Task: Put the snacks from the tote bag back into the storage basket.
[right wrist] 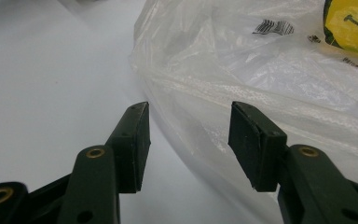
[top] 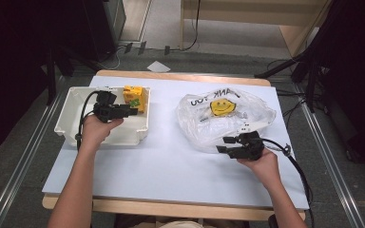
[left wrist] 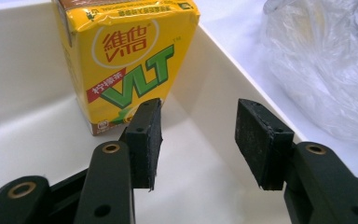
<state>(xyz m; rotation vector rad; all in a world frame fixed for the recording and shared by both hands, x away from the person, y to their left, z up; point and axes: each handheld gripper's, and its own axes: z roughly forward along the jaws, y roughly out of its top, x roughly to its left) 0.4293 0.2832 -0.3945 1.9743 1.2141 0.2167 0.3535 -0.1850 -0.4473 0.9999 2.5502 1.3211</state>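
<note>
A yellow lemon-tea carton (top: pixel 135 97) (left wrist: pixel 123 56) stands upright in the far right corner of a white tray (top: pixel 73 102) (left wrist: pixel 23 140). My left gripper (top: pixel 134 112) (left wrist: pixel 198 140) hovers inside the tray just short of the carton, open, nothing between its jaws. A clear plastic bag (top: pixel 225 116) (right wrist: pixel 270 79) with a yellow smiley print lies on the right half of the table. My right gripper (top: pixel 223 145) (right wrist: pixel 189 144) is open at the bag's near edge, its jaws either side of the bag's rim without pinching it.
The table (top: pixel 171 166) has a pale blue-white top with a wooden edge. The bag (left wrist: pixel 326 65) lies beyond the tray's right wall in the left gripper view. Black stands and cables sit on the floor around the table.
</note>
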